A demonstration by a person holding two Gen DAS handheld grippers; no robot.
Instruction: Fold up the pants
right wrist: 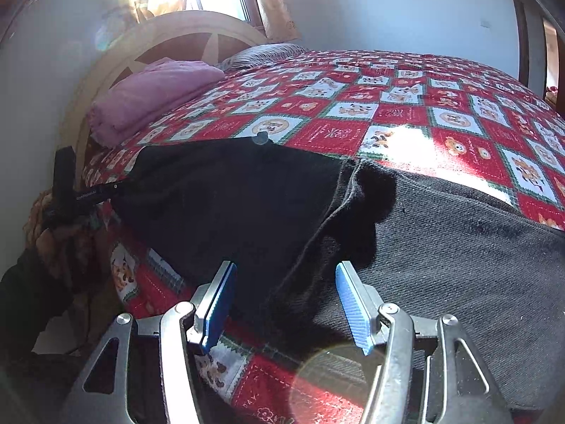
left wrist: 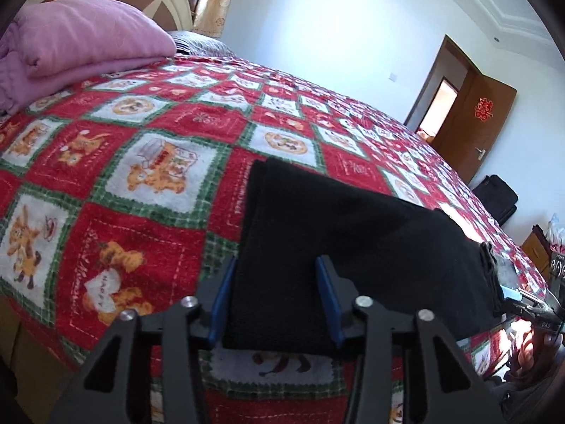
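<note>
Black pants [left wrist: 317, 233] lie flat on the red patchwork bedspread [left wrist: 141, 148], folded lengthwise. My left gripper [left wrist: 279, 272] is open, its blue pads on either side of the pants' near end, low over the cloth. In the right wrist view the pants [right wrist: 247, 198] run left to right, with the grey-looking part [right wrist: 459, 254] in sunlight. My right gripper [right wrist: 286, 275] is open over the pants' near edge at a seam. The right gripper also shows in the left wrist view [left wrist: 529, 300] at the pants' far right end.
A folded pink quilt [left wrist: 77, 42] lies by the wooden headboard [right wrist: 166, 39]. An open brown door [left wrist: 473, 123] and a dark bag [left wrist: 498, 198] are beyond the bed. The bed's near edge [right wrist: 169, 304] drops off below the grippers.
</note>
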